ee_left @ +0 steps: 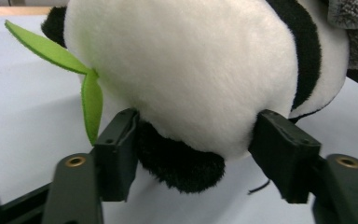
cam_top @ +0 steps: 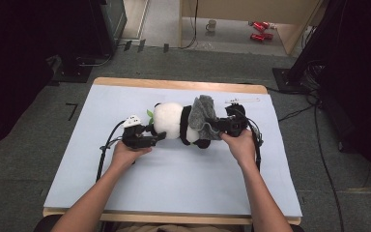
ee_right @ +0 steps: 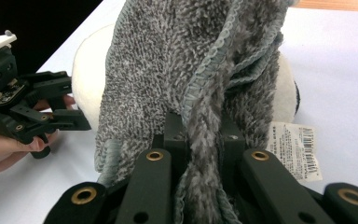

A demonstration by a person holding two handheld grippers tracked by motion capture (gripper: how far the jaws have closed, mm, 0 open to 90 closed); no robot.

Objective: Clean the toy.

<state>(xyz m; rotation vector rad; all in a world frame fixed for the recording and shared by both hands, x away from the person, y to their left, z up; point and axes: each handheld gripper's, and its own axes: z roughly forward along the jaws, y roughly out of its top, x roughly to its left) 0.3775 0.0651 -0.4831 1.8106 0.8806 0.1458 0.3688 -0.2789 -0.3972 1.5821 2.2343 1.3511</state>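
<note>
A black-and-white panda plush (cam_top: 171, 121) lies on its side in the middle of the pale blue table (cam_top: 174, 179). A green felt leaf (ee_left: 91, 100) sticks out by its head. A grey towel (cam_top: 203, 116) is draped over its body. My left gripper (cam_top: 162, 135) is open, its jaws standing on either side of the white head (ee_left: 186, 70) with the pads at the fur and no visible squeeze. My right gripper (ee_right: 204, 135) is shut on a bunched fold of the towel (ee_right: 168, 70). The right gripper view also takes in the left gripper (ee_right: 74, 105) and the plush's printed label (ee_right: 296, 149).
A thin pale stick (cam_top: 241, 101) lies near the table's far edge. On the floor beyond stand a mug (cam_top: 211, 25) and red cans (cam_top: 260, 30). Cables (cam_top: 314, 104) run along the floor at the right. Bare table stretches in front of both hands.
</note>
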